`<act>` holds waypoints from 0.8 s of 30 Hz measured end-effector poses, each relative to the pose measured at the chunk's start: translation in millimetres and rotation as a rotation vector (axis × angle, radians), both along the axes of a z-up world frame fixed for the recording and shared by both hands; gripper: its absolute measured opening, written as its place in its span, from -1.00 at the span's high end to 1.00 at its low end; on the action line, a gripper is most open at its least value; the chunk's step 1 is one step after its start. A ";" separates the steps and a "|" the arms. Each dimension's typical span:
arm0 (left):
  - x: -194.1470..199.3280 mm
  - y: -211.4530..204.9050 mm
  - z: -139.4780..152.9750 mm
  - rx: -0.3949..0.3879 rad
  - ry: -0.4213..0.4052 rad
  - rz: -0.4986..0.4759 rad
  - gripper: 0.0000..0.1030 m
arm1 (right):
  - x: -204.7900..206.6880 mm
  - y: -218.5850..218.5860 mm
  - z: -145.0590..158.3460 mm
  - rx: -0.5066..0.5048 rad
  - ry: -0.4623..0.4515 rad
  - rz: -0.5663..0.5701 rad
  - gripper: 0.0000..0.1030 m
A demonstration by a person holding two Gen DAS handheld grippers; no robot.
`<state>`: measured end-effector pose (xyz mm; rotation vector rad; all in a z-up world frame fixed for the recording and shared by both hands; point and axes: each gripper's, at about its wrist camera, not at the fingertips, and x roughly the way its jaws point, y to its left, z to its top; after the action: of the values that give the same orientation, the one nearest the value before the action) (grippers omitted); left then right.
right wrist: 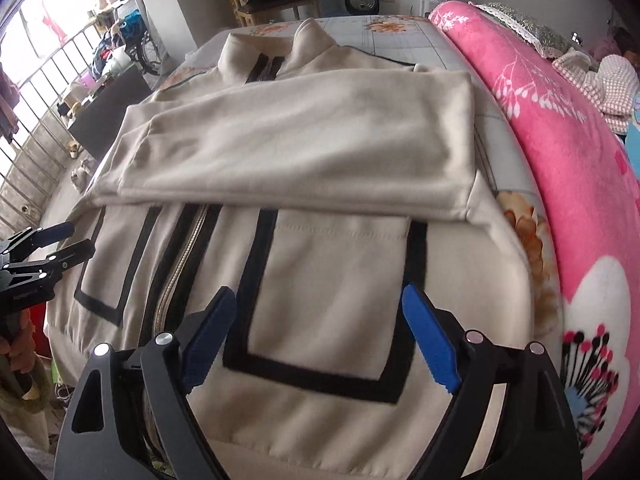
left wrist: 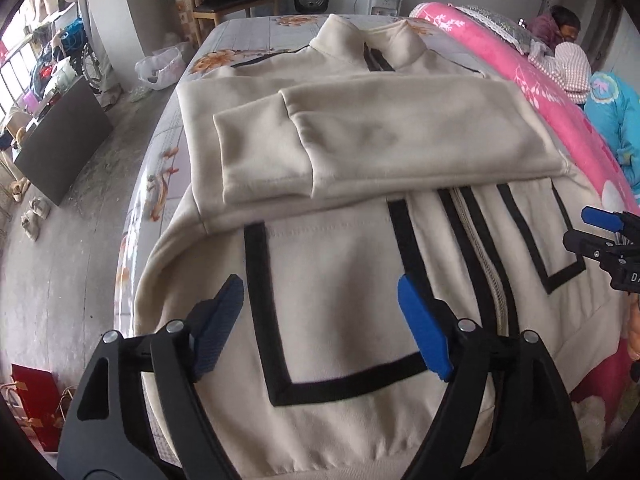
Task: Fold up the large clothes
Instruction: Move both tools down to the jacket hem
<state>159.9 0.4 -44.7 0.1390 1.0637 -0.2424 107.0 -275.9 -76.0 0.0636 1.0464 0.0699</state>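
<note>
A cream jacket (left wrist: 352, 280) with black trim lies front-up on a bed (left wrist: 248, 32), filling the middle of both frames, collar toward the top. Both sleeves (left wrist: 360, 148) are folded across the chest, one cuff overlapping the other. Below them, the zipper (left wrist: 480, 240) runs down between black stripes, flanked by black-outlined pockets.

The left gripper (left wrist: 320, 320) hovers at bottom centre of its own view, jaws wide apart over one pocket, holding nothing. The right gripper (right wrist: 316, 332) does the same over the other pocket, jaws likewise spread and empty. Each camera catches the other tool at the frame edge: the right gripper at middle right of the left view, the left gripper (right wrist: 60, 244) at middle left of the right view.

A pink blanket (right wrist: 560, 152) runs along the right side in both views. Only the left view shows a person (left wrist: 564, 28) lying at upper right. A chair (left wrist: 236, 4) stands at the top, beyond the bed.
</note>
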 end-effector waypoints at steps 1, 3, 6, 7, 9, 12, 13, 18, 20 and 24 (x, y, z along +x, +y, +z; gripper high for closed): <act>-6.1 -0.8 -4.7 0.017 0.000 -0.002 -0.52 | -6.3 4.3 -6.0 -0.011 0.002 0.007 -0.66; -14.6 -0.2 -15.0 0.052 0.017 0.008 -0.52 | -12.5 9.2 -17.9 -0.056 0.028 -0.001 -0.71; -26.0 5.5 -19.7 0.066 0.020 0.035 -0.52 | -20.8 11.2 -23.3 -0.074 0.044 -0.018 -0.71; -30.2 7.7 -18.3 0.060 0.014 0.041 -0.52 | -23.5 11.3 -21.0 -0.058 0.037 -0.017 -0.71; -38.9 13.2 -14.2 0.043 -0.004 0.055 -0.52 | -32.4 15.9 -15.6 -0.042 0.016 -0.009 -0.71; -52.0 20.5 -13.8 0.042 -0.015 0.083 -0.53 | -43.3 26.4 -16.6 -0.052 0.006 0.009 -0.72; -56.1 22.8 -14.8 0.038 -0.013 0.092 -0.53 | -47.2 30.1 -20.1 -0.056 0.009 0.013 -0.72; -69.2 30.2 -28.0 0.026 0.010 0.122 -0.57 | -52.5 40.7 -34.6 -0.094 0.004 0.001 -0.80; -72.4 30.2 -27.9 0.033 -0.010 0.124 -0.59 | -51.4 39.8 -33.3 -0.090 0.010 -0.011 -0.81; -73.7 30.1 -27.5 0.036 -0.016 0.131 -0.59 | -61.6 42.9 -27.0 -0.071 -0.014 0.004 -0.81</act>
<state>86.2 30.5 -72.2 0.1026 1.0573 -0.1042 45.4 -233.1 -102.9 -0.0031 1.0340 0.0364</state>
